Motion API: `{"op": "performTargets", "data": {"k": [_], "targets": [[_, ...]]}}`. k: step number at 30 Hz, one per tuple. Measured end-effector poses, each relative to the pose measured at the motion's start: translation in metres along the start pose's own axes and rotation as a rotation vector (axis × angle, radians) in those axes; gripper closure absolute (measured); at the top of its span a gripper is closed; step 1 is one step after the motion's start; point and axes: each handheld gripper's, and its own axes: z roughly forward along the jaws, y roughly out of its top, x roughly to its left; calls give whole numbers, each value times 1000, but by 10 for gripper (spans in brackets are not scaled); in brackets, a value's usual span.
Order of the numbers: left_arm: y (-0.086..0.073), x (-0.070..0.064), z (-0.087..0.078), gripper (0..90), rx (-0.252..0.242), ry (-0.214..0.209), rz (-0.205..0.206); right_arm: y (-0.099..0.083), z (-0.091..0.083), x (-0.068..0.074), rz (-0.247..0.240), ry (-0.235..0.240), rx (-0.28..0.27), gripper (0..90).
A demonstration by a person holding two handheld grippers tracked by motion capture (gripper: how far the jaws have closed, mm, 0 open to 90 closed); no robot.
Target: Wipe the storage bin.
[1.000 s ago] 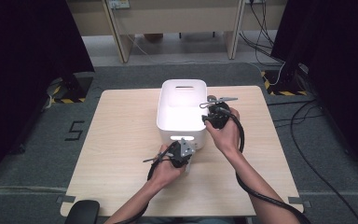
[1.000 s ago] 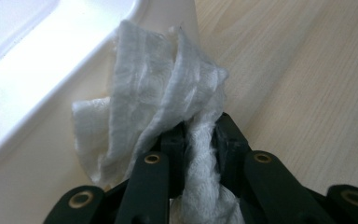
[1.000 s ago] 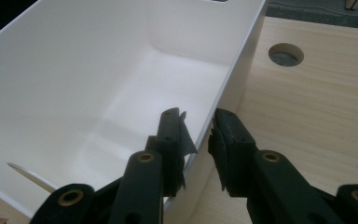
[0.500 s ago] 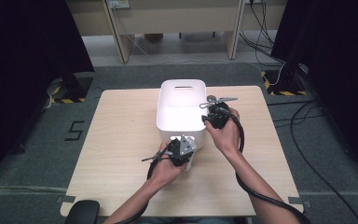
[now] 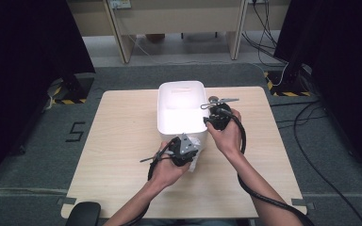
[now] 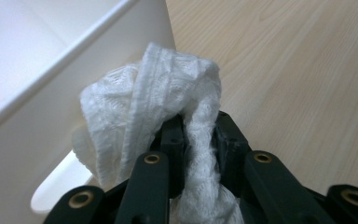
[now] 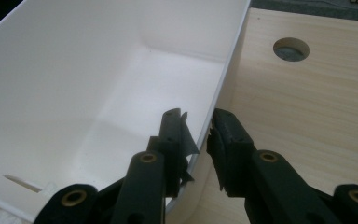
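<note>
Left tongs [image 5: 192, 146], clenched on a white cloth [image 6: 168, 98], have edged toward the white bin [image 5: 181, 89] whose rim the right tongs [image 7: 198, 128] pinch, readying the drop.

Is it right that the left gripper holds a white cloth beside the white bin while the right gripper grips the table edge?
Not quite. The right gripper grips the wall of the white bin, not the table edge; the right gripper view shows its fingers either side of that wall. The left gripper does hold the white cloth beside the bin.
</note>
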Motion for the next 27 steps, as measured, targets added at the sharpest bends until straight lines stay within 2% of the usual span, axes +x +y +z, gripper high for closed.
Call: {"op": "performTargets", "data": {"k": [2,7,13,19,27], "targets": [[0,1,-1,769,10,-1,4,1,-3,-1,11,9,-2,750],[5,-2,-9,768,-6,7,5,4,-10,-1,10,12,-18,756],[10,4,-16,769,-18,24,-14,3,-13,1,19,16,-3,792],[12,11,-16,769,-14,46,-25,2,-16,10,3,22,-5,812],[14,12,-16,769,-8,49,-23,2,-16,11,10,34,-8,823]]}}
